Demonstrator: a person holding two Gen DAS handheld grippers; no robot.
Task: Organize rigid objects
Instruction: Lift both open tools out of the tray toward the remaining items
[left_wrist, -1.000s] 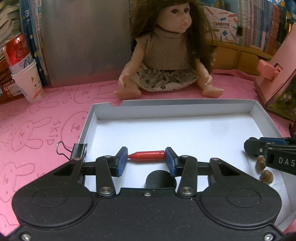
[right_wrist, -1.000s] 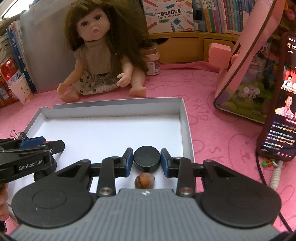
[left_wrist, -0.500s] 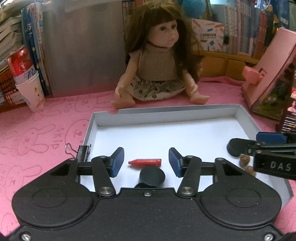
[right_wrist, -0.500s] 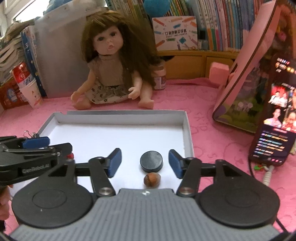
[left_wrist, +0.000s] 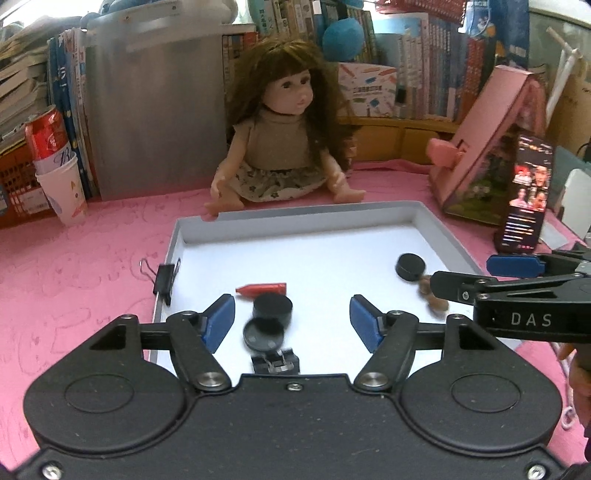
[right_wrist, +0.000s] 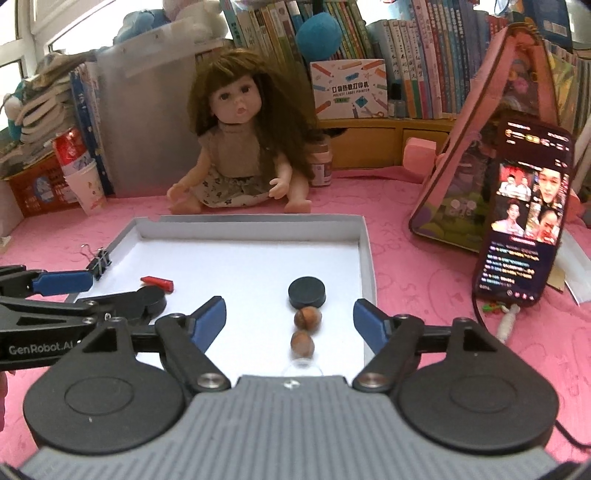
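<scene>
Left wrist view: the left claw (left_wrist: 292, 314) gapes apart above the white tray (left_wrist: 439, 225), its red crayon (left_wrist: 263, 288) beside a black puck (left_wrist: 272, 308) near the tray's left edge.

Right wrist view: the right claw (right_wrist: 289, 316) (also apart, empty) frames another puck (right_wrist: 307, 292) and two hazelnuts (right_wrist: 307, 318) by the right edge.

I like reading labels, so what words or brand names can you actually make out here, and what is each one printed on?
"DAS": on the right gripper.
"GenRobot.AI": on the left gripper.
"POCKET LABEL PRINTER": on the printer box, under Chinese characters.
"SKIP": faintly pressed into the pink mat.
Book spines, red can and phone screen: too small or blurred.
</scene>
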